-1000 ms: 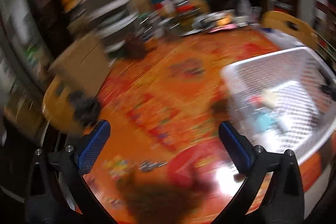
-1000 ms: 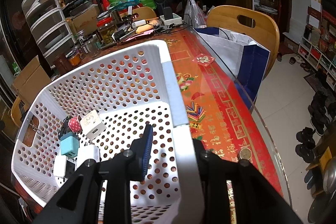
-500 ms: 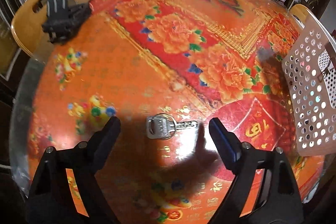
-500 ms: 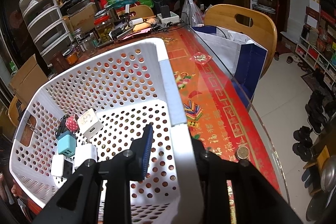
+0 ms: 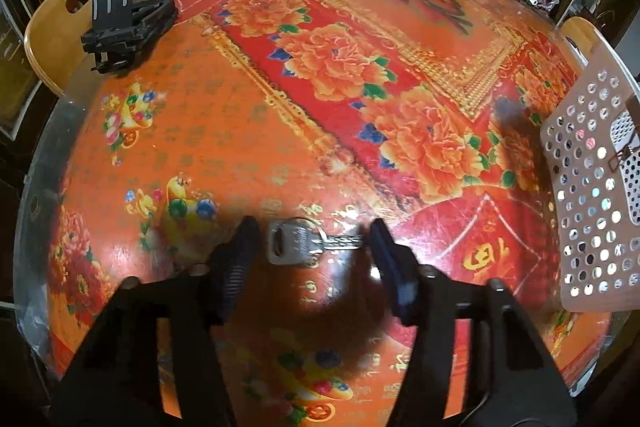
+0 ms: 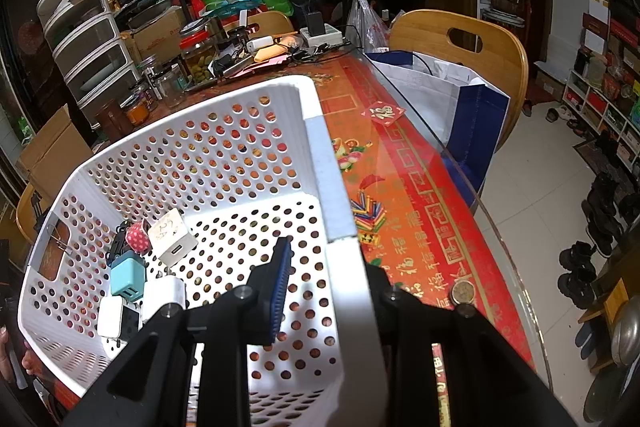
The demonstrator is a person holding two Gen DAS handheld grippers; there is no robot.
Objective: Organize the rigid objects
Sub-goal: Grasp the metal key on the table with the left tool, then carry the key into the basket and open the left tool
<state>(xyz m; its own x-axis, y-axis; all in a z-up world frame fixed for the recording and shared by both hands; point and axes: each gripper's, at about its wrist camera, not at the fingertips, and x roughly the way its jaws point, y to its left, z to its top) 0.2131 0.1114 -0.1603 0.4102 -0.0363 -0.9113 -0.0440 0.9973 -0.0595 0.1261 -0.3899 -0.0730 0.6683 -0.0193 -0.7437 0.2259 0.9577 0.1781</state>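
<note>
The sorting looks partly done. Several small rigid things already lie in the white perforated basket (image 6: 224, 163): a teal charger (image 6: 127, 277), white charger cubes (image 6: 170, 237), a pink dotted piece and some darker bits bunched in its far-left corner. At least one thing remains outside, a silver key (image 5: 304, 241) lying flat on the orange floral worktop (image 5: 320, 99), well apart from the basket, whose wall shows at the right edge of the left wrist view. A coin (image 6: 463, 293) also sits near the worktop's edge on the basket's other side.

The left hand-held gripper (image 5: 314, 247) is spread about the key, one finger just beside the bow and the other at the blade tip; whether either touches it I cannot tell. The key is not yet pinched or lifted.

The right hand-held gripper (image 6: 326, 275) is clamped over the basket's rim, one finger inside and one outside.
</note>
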